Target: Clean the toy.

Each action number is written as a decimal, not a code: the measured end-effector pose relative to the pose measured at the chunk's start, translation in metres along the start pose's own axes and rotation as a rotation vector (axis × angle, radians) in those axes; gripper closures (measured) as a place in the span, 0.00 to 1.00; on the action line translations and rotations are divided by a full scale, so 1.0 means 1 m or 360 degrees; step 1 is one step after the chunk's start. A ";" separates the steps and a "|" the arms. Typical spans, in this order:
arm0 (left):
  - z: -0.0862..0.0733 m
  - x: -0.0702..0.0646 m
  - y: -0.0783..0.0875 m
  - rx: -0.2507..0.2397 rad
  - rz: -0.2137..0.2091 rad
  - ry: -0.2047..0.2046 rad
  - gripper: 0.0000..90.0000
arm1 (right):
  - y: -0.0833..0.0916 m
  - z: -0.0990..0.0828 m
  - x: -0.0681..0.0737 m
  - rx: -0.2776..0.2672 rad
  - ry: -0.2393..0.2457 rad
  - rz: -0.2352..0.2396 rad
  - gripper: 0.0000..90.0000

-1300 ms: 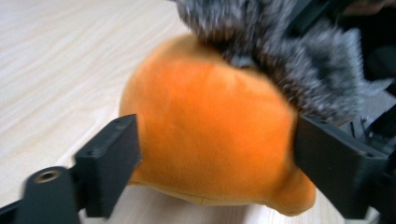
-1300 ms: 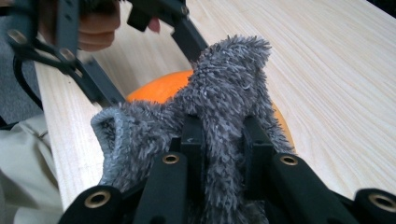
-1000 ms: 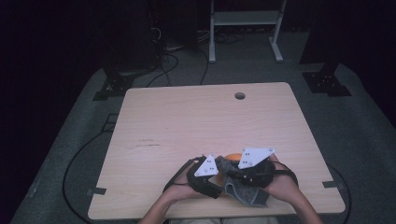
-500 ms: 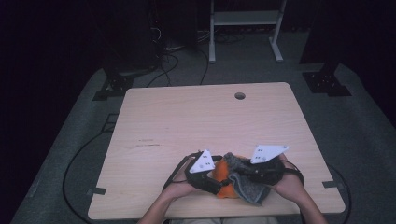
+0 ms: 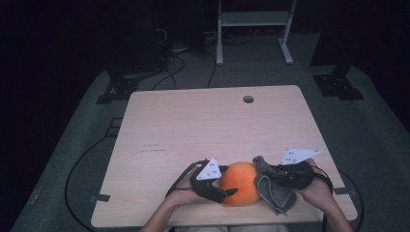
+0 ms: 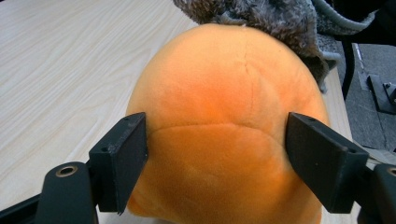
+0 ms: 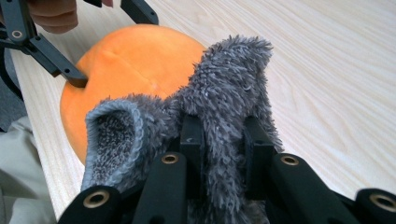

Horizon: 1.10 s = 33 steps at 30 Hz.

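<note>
An orange plush ball (image 5: 240, 182) rests on the wooden table (image 5: 203, 125) near its front edge. My left gripper (image 5: 227, 191) holds the ball (image 6: 219, 116) from the left; its jaws have just been closing, and the pads (image 6: 126, 158) press into the ball's sides. A grey fuzzy cover (image 5: 273, 193) hangs off the ball's right side. My right gripper (image 5: 270, 175) is shut on a fold of that cover (image 7: 224, 88), the ball (image 7: 130, 56) lying just beyond it.
The table has a round cable hole (image 5: 248, 99) at the back. A person's hands hold both grippers at the front edge. Cables trail on the grey floor, and a white metal frame (image 5: 254, 19) stands behind the table.
My right gripper has pulled the grey cover to the right, baring the orange ball that was hidden under it a second ago. The left gripper has stayed in place.
</note>
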<state>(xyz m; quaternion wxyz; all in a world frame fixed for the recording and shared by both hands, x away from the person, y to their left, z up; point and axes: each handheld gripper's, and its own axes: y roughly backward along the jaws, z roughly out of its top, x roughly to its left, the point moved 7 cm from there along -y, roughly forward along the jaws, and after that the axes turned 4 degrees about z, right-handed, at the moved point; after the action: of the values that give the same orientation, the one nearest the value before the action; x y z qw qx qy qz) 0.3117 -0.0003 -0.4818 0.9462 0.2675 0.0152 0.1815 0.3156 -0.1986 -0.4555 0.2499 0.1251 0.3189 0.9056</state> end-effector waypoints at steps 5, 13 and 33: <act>-0.005 0.004 0.001 0.0046 -0.0005 0.0026 0.24 | 0.008 0.020 0.013 -0.0133 0.0009 0.0098 0.82; -0.013 0.007 0.005 0.0079 -0.0030 0.0054 0.25 | -0.006 0.024 0.024 -0.0089 0.0114 0.0112 0.81; 0.000 0.009 0.003 0.0096 -0.0007 0.0145 0.08 | -0.002 0.007 0.009 -0.0061 0.0008 0.0138 0.81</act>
<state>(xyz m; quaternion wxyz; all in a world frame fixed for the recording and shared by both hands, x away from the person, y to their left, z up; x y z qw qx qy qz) 0.3187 0.0054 -0.4793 0.9364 0.2872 0.0644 0.1910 0.3112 -0.1890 -0.4504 0.2119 0.1319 0.2964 0.9219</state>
